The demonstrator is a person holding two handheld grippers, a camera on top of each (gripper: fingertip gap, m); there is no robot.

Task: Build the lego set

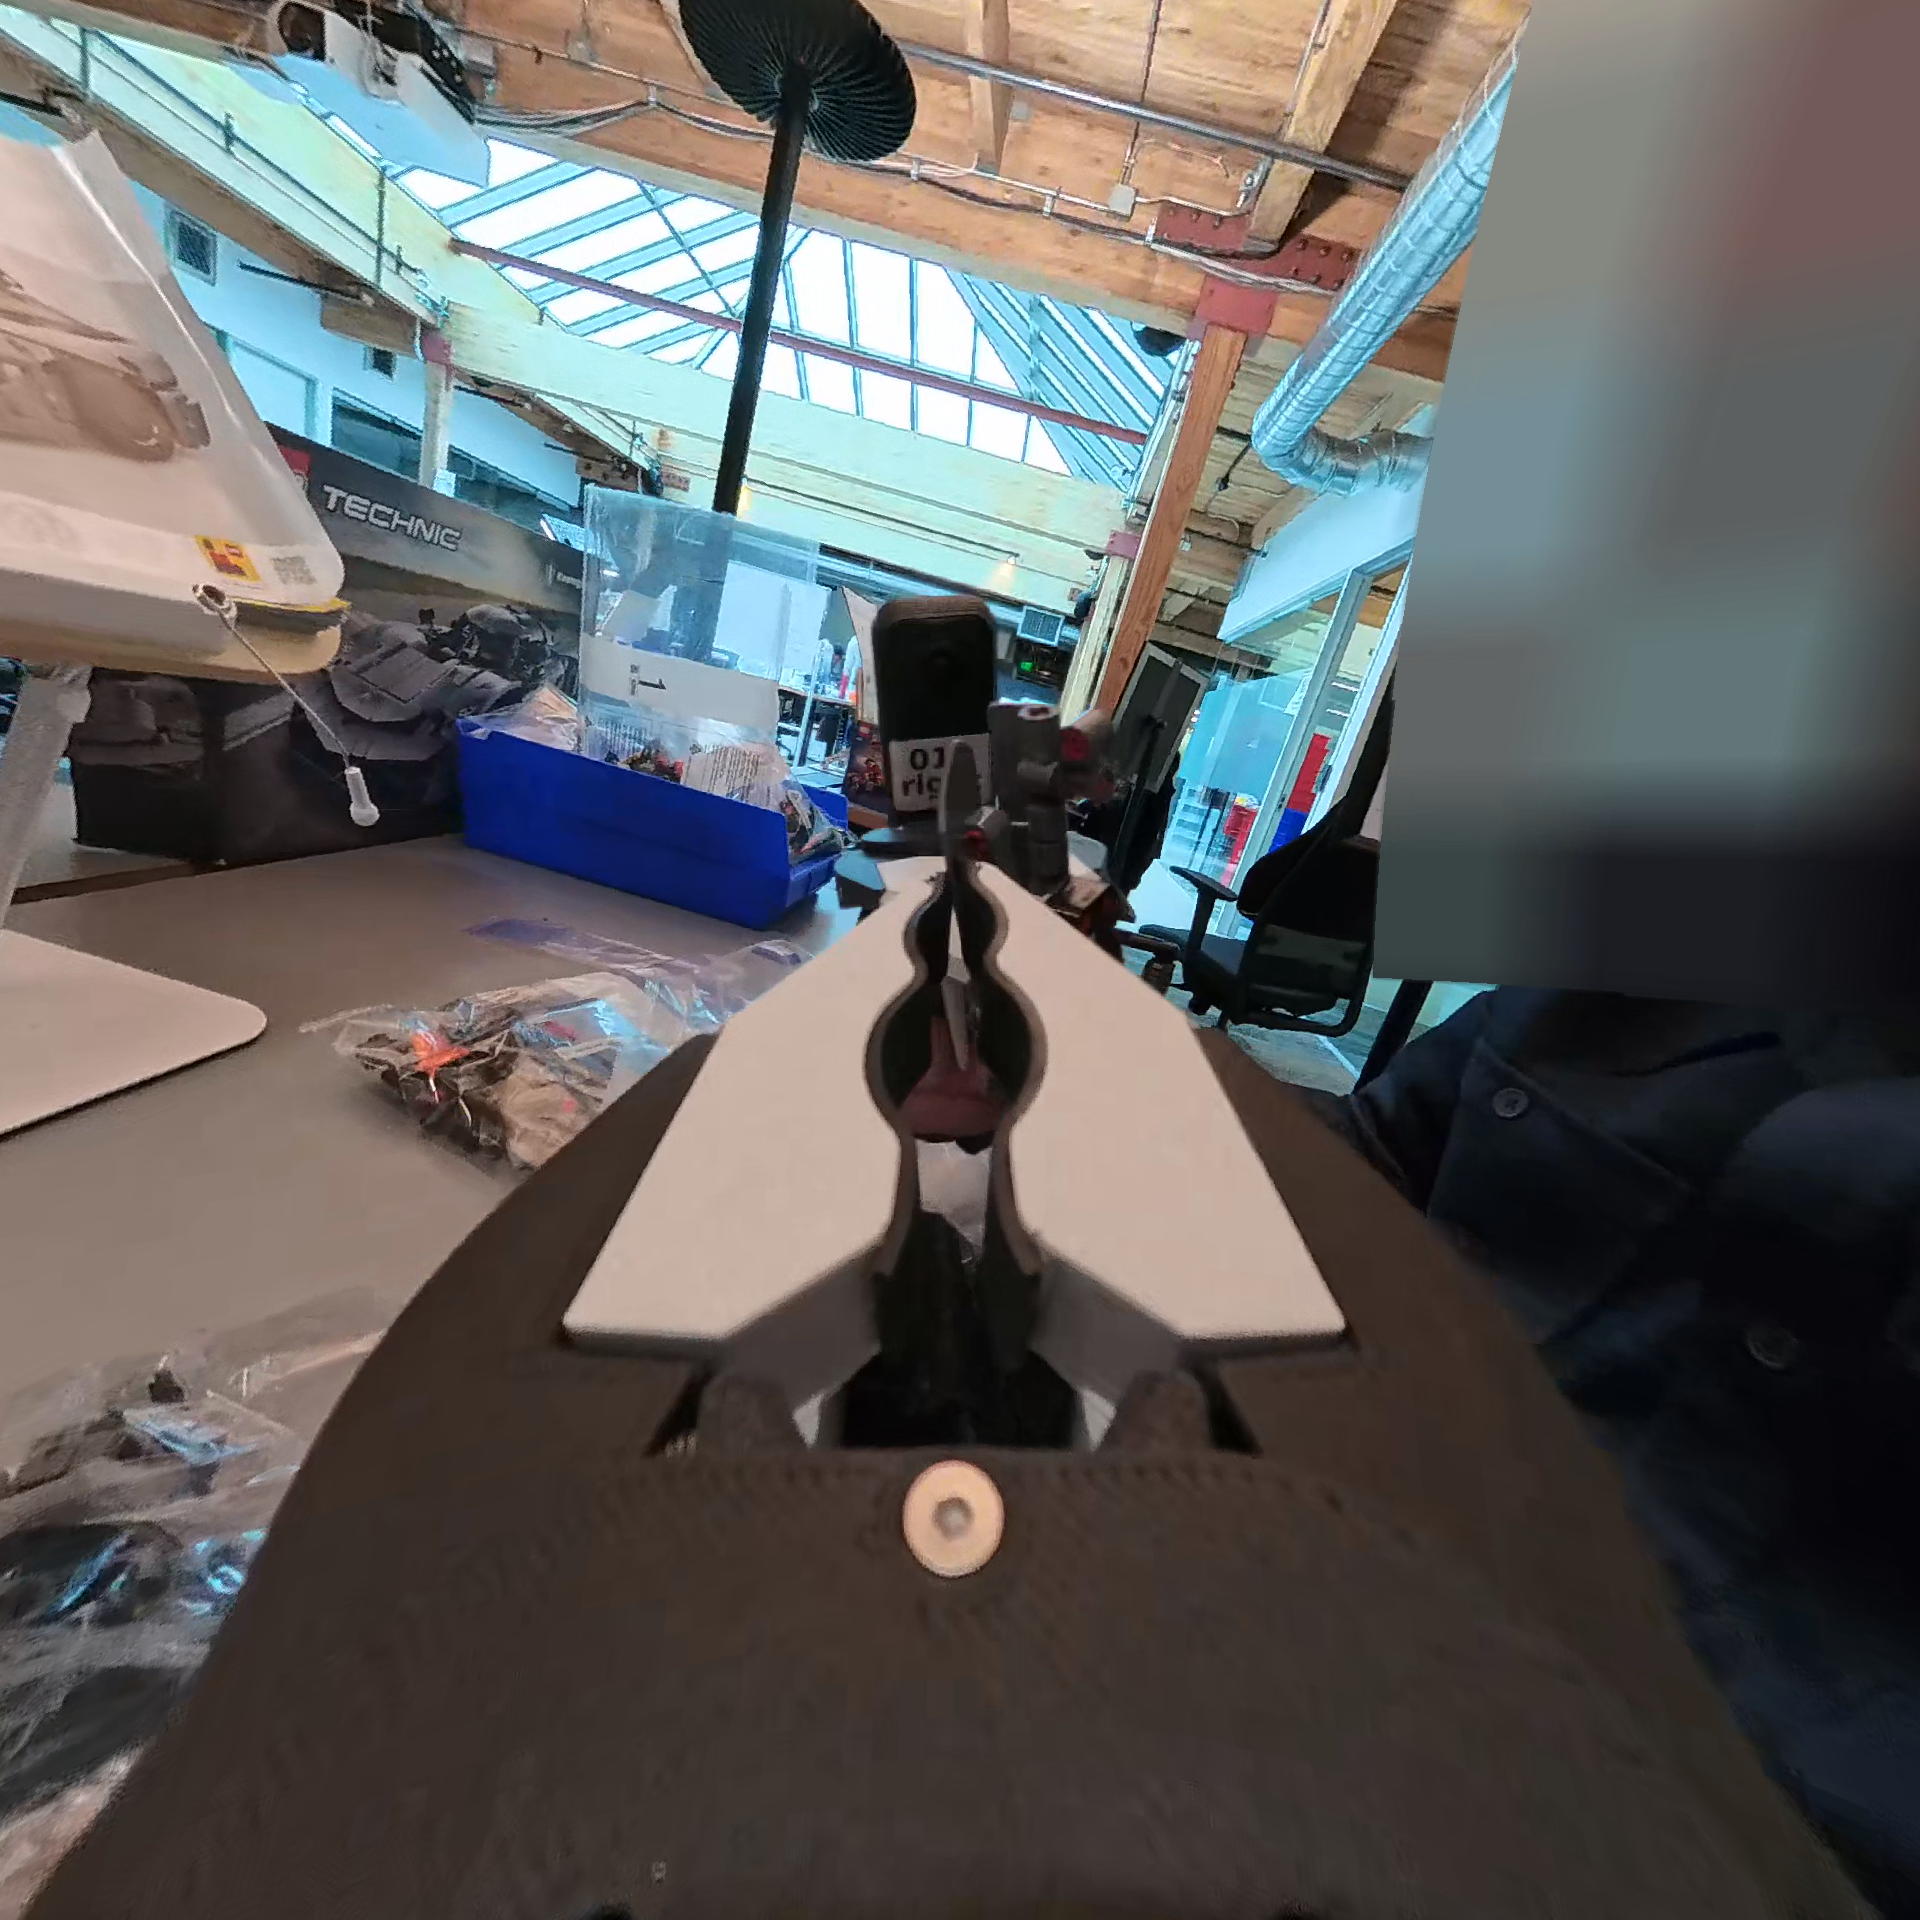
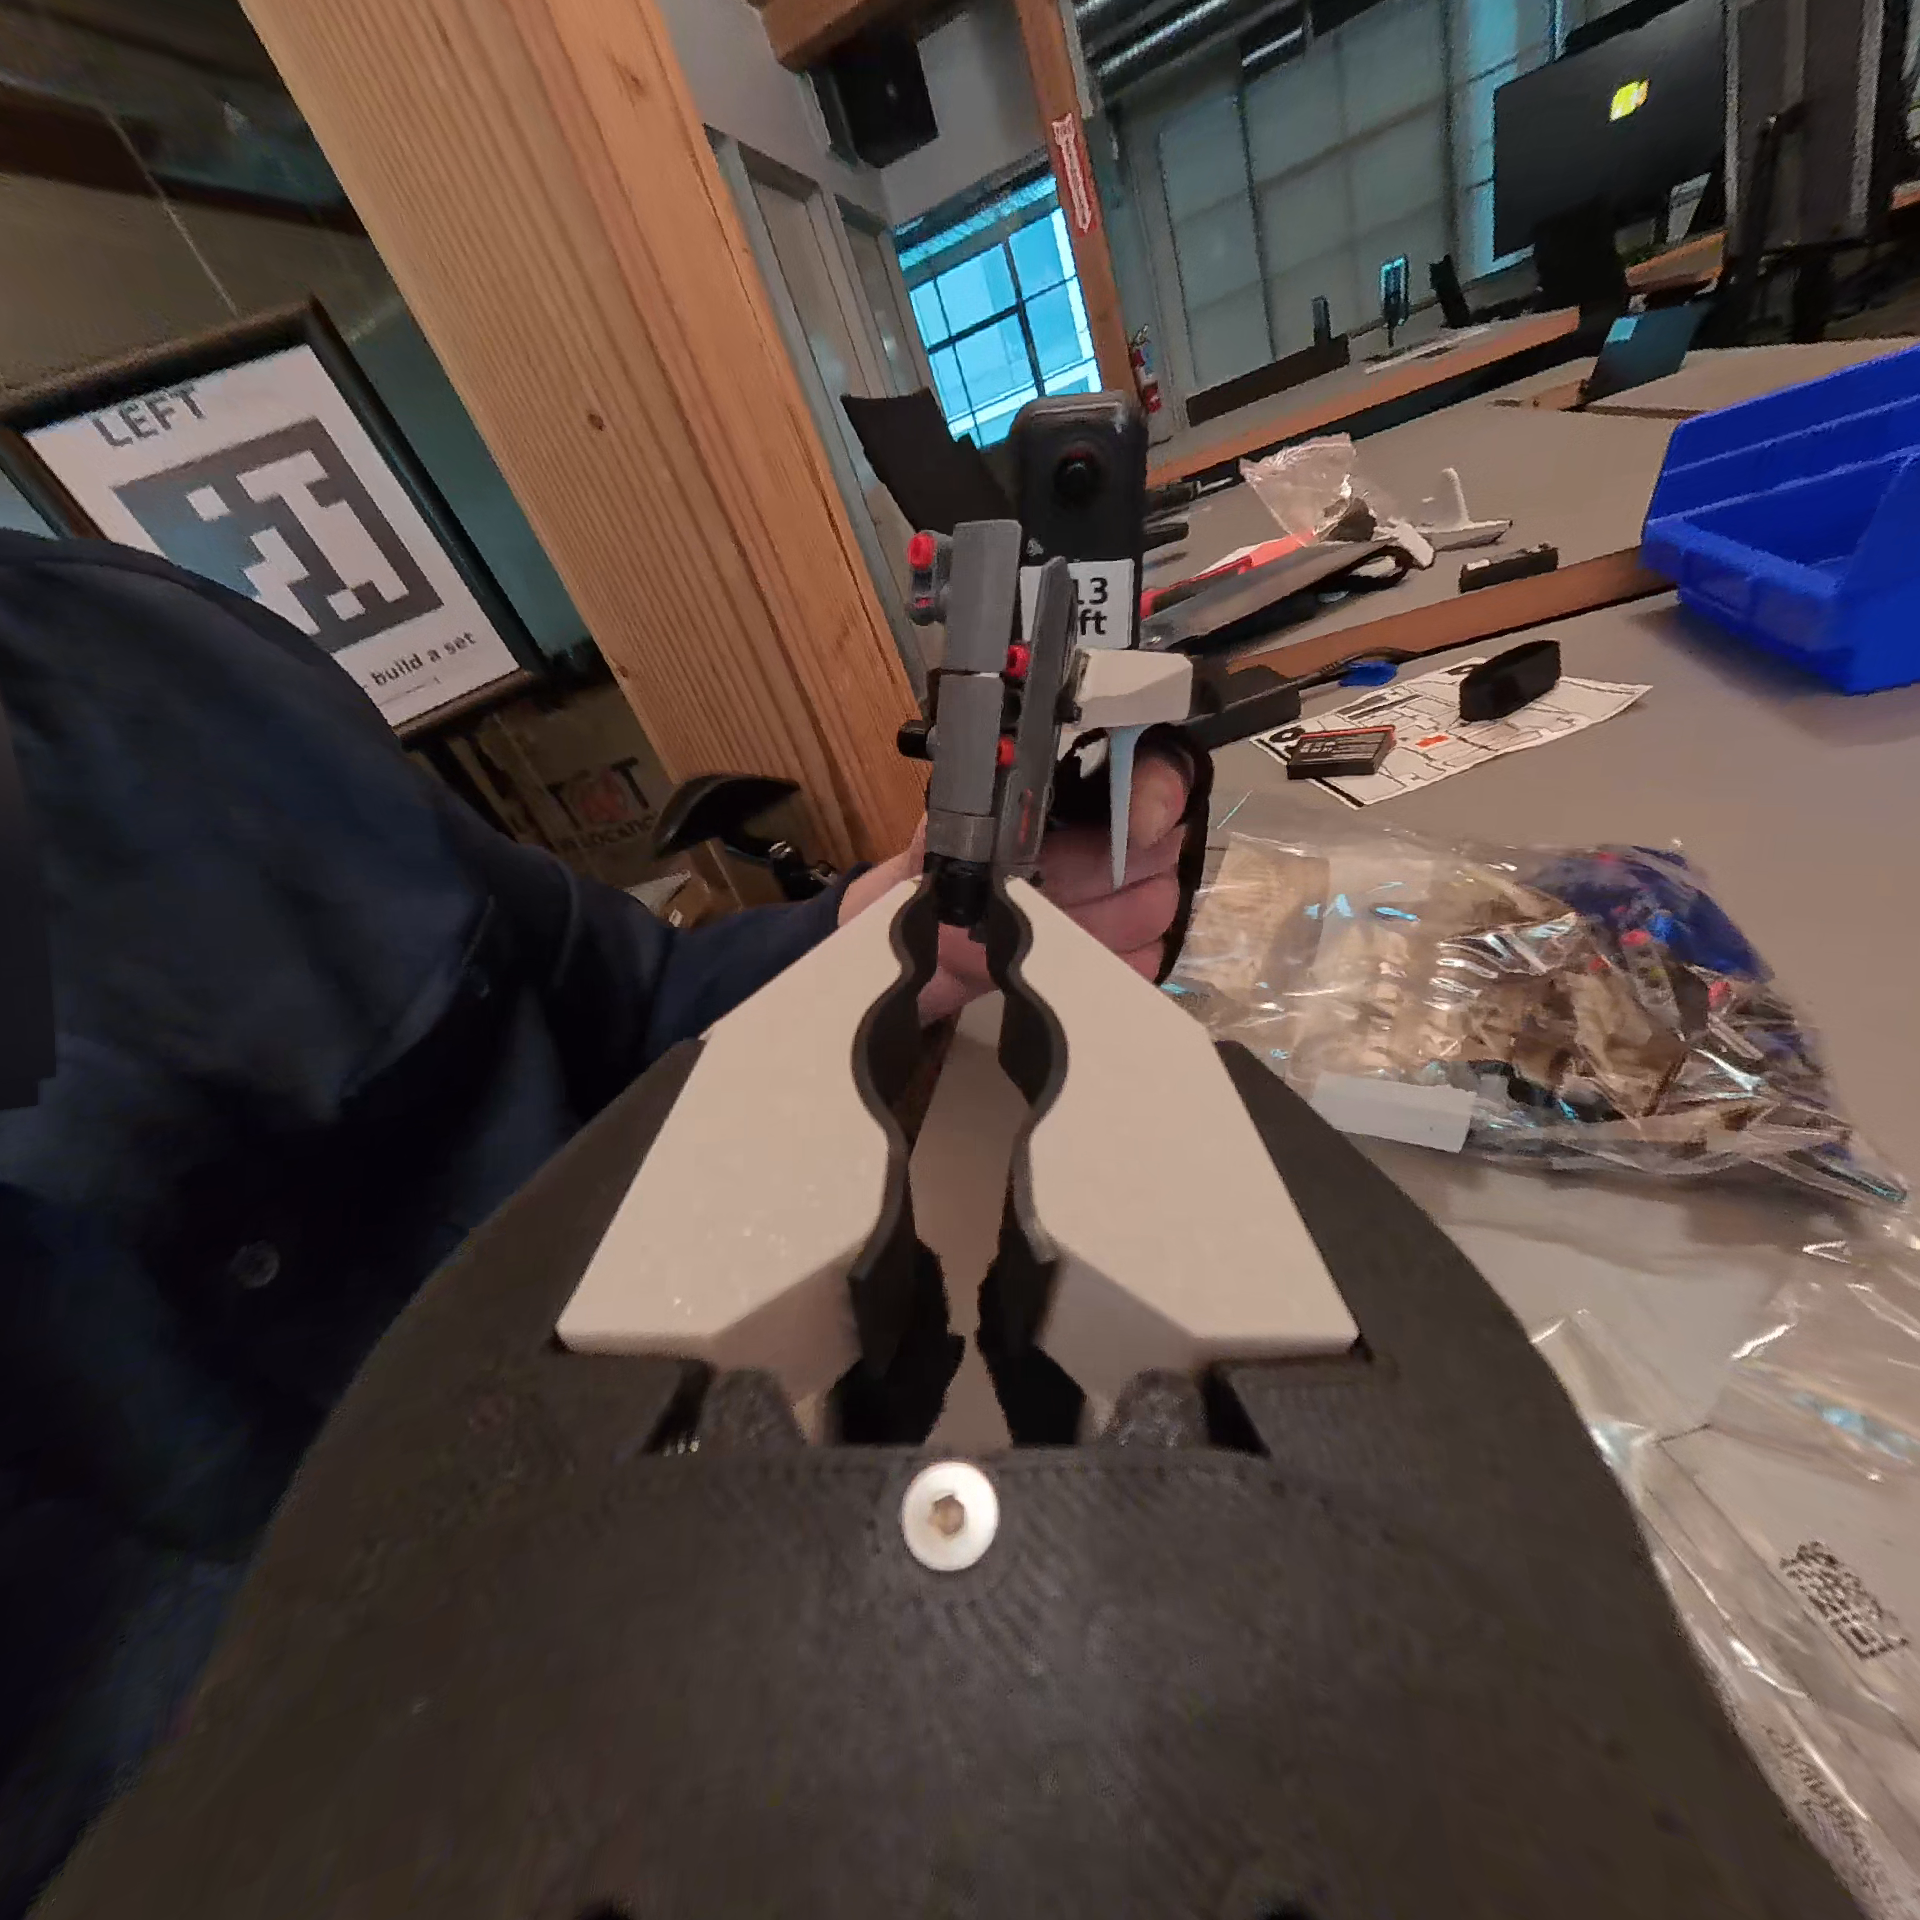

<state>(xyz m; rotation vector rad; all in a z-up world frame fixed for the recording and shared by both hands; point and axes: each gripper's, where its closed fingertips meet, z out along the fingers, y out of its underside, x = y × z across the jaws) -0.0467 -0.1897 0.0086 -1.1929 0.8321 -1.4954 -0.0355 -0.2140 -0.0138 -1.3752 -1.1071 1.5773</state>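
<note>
A grey Lego assembly (image 2: 971, 707) with red pins stands upright in the air. My right gripper (image 2: 961, 902) is shut on its black lower end. My left gripper (image 1: 958, 883) is shut on a thin dark flat piece (image 1: 961, 816), seen edge-on, which it holds against the assembly (image 1: 1029, 790). In the right wrist view the flat piece (image 2: 1051, 655) lies along the assembly's right side. The left gripper's pale finger (image 2: 1132, 681) and a hand (image 2: 1127, 883) are behind it. Where the two pieces join is hidden.
Clear bags of Lego parts (image 1: 488, 1060) (image 2: 1558, 997) lie on the grey table (image 1: 260, 1195). A blue bin (image 1: 644, 831) (image 2: 1797, 520) stands farther back. An instruction booklet (image 1: 125, 436) rests on a stand at left. A sticker sheet (image 2: 1455, 727) lies flat. A sleeve in dark blue (image 2: 312, 987) is close by. Left and right tips are no more than a few centimetres apart.
</note>
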